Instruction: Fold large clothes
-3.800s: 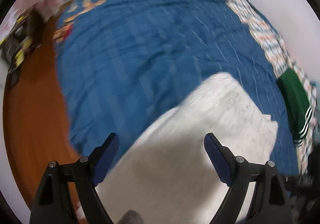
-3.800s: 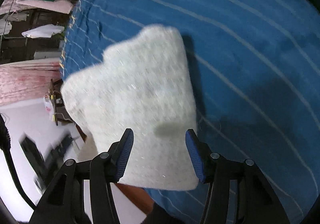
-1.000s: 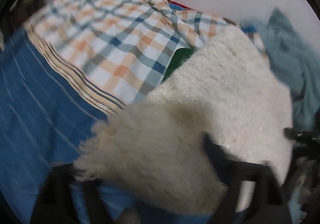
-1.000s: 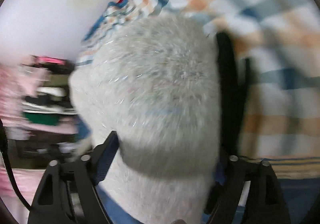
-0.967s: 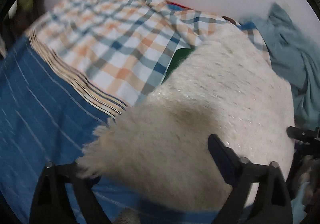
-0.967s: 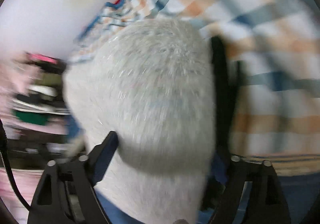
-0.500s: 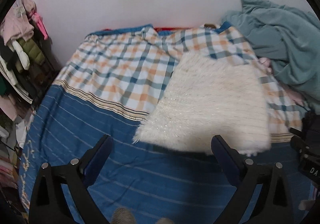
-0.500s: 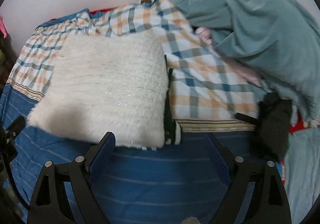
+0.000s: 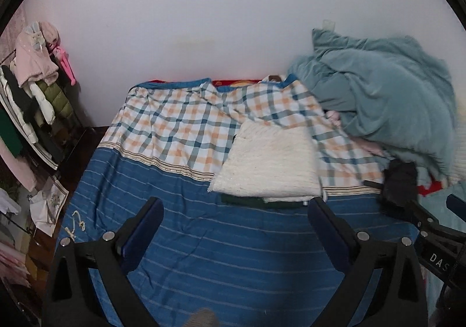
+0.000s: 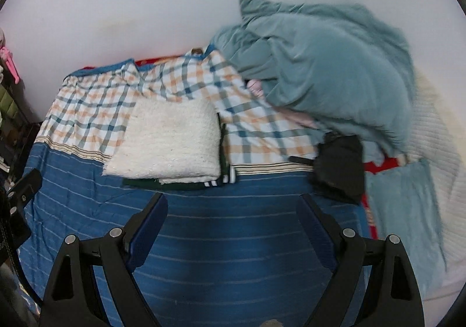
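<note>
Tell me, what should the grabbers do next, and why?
Probably reach for the black garment. The white fluffy sweater already lies folded on the dark green garment, and both the left gripper and right gripper are open and empty.

Two folded garments (image 10: 167,140), perhaps more underneath.

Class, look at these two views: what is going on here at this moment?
A person with a handheld gripper in each hand is folding clothes on a bed. The white fuzzy sweater lies folded on top of a folded dark green garment, where the checked and blue parts of the cover meet. The left gripper and right gripper are both open, empty and held back over the blue cover. A teal blanket is heaped to the right.
</note>
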`<state>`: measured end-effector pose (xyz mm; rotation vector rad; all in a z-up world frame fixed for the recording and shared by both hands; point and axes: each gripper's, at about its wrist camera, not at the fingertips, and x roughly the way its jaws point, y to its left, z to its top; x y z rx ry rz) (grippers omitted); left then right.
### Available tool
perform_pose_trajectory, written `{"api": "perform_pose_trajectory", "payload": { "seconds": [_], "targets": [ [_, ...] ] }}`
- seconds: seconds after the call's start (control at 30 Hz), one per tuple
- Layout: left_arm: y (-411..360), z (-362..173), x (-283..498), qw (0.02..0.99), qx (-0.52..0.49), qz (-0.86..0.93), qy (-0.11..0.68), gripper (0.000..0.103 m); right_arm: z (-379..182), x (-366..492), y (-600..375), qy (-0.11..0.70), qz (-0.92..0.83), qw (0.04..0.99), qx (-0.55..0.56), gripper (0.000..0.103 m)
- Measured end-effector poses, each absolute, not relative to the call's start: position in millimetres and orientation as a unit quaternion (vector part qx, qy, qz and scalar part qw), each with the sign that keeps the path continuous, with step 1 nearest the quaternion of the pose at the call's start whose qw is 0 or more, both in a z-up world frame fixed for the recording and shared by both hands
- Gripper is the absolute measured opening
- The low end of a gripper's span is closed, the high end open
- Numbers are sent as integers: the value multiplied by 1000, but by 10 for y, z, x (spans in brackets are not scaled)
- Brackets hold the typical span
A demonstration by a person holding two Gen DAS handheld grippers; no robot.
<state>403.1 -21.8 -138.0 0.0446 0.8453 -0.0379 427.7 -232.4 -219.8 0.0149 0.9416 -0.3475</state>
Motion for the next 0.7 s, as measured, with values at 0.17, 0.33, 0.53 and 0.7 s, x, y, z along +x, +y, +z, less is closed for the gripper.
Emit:
{"api": "perform_pose_trajectory", "payload": {
  "seconds": [0.17,0.33,0.53,0.7],
  "targets": [
    [-187,-898,3560,920,21,-27,391,101,-1470,3621,-2146,414,-175,893,-10,91],
    [-120,-624,3219,922,15,-28,385,101,-901,3096,-2018,382,-169,908,-9,91],
    [-28,-380,2883,924,11,-21,381,101,-473,2593,-1892,360,-158,919,-14,91],
    [38,-216,2679,930,9,-15,368,101,-260,2256,-1844,346,-152,926,-12,91]
  ]
}}
